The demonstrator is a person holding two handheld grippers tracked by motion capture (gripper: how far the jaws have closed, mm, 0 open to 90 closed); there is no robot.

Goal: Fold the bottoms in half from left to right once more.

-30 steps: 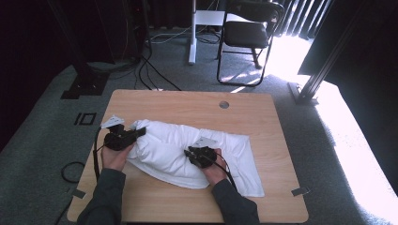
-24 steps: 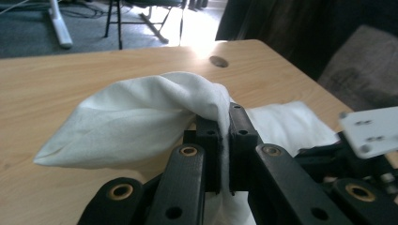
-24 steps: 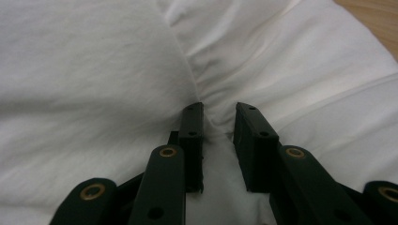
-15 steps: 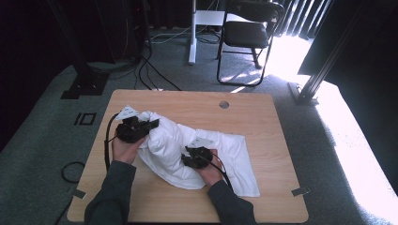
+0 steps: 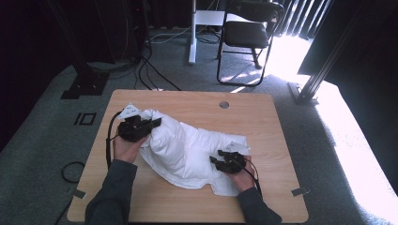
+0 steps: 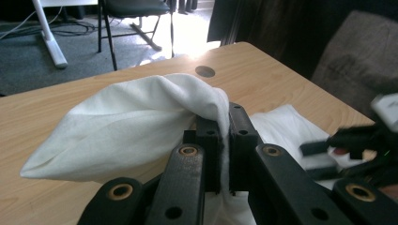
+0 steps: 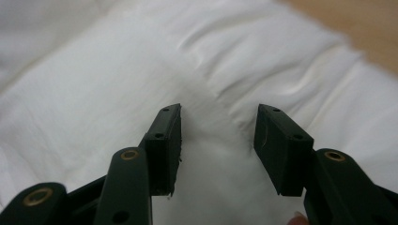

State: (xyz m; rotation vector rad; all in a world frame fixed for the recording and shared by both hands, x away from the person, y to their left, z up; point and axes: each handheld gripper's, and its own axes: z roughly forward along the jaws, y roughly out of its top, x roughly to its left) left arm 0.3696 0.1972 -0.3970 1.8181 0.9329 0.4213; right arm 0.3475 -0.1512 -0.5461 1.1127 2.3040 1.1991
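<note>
A white cloth (image 5: 192, 150) is spread in a heap across the middle of the wooden table (image 5: 263, 117). Its far-left fold is clamped tight in the left gripper (image 6: 224, 136) and lifted. The right gripper (image 7: 216, 140) has just been opening and is held released over the cloth; if only the top layer is caught there, the fold could be dragged crooked.

Wood table (image 5: 263, 117) w/ white cloth (image 5: 187, 150) on it.
</note>
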